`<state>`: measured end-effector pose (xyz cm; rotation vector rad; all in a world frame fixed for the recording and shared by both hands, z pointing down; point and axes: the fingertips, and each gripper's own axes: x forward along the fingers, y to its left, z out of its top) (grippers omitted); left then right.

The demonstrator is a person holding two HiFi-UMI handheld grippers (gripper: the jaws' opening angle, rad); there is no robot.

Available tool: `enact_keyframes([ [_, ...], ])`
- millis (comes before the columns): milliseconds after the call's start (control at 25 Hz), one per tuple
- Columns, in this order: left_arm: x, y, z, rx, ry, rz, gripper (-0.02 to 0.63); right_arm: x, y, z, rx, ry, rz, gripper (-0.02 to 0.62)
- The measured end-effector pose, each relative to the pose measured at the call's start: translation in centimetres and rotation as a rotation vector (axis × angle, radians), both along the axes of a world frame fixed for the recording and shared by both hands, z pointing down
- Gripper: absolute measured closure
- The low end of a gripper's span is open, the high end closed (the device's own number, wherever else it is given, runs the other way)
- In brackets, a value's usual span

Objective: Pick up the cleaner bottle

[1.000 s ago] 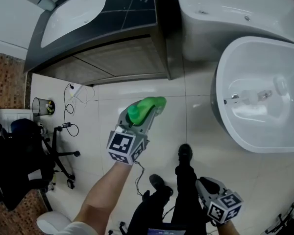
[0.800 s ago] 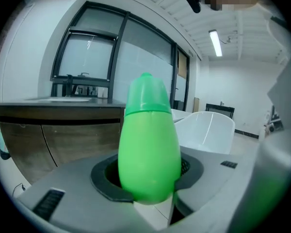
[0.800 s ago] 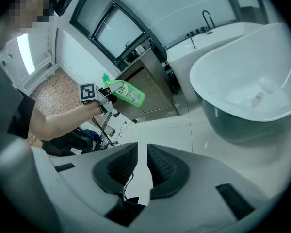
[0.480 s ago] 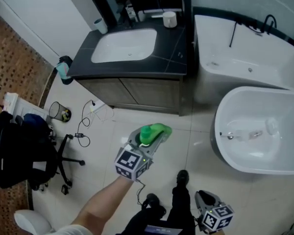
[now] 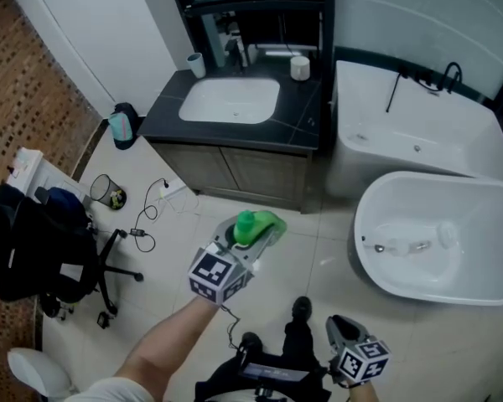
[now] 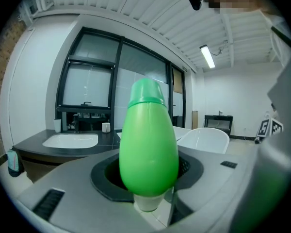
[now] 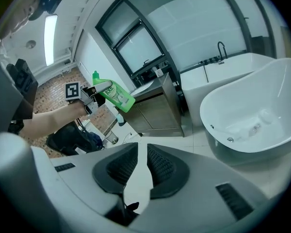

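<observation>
My left gripper [image 5: 253, 234] has its fingers clamped on the green cleaner bottle [image 6: 148, 144], mid-frame above the floor [image 5: 318, 249]. The right gripper [image 7: 137, 171] fingers are slightly apart, empty. That smooth, rounded body could slip out if I tilt.

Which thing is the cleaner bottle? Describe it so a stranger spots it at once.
Start at the dark vanity counter with the white sink along the far wall. In front of it, above the pale tiled floor, the left gripper is clamped on the cleaner bottle. It is the only bright green thing here: a smooth egg-shaped body with a green cap.
</observation>
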<state>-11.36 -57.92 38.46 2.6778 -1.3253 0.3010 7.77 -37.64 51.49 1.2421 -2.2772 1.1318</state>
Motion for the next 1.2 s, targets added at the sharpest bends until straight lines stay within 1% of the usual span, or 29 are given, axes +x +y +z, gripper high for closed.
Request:
enact_keyframes([
  [200,-0.2,1.6,-3.2,0.015,0.005,-0.003,0.442,-0.7,-0.7,-3.2,0.06,-0.011,-0.009,0.528],
  [320,-0.3,2.9,-4.3,0.016,0.016,-0.005,0.442,-0.7,-0.3,-4.5,0.078,-0.006,-0.013,0.528],
  [600,-1.0,5.3,-7.6,0.045,0.048,-0.008,0.442,-1.1,0.7,-6.5,0.103,0.012,-0.02,0.528],
  [720,-1.7,6.3,-8.9,0.065,0.055,-0.012,0.442,-1.3,0.5,-7.5,0.129,0.011,-0.019,0.528],
  [880,-2.3,7.7,-10.3,0.079,0.077,-0.022,0.442,-1.4,0.4,-8.6,0.152,0.003,-0.028,0.528],
  [1200,-3.7,9.4,-12.1,0.107,0.084,-0.03,0.442,-2.6,0.7,-10.9,0.185,0.015,-0.041,0.528],
])
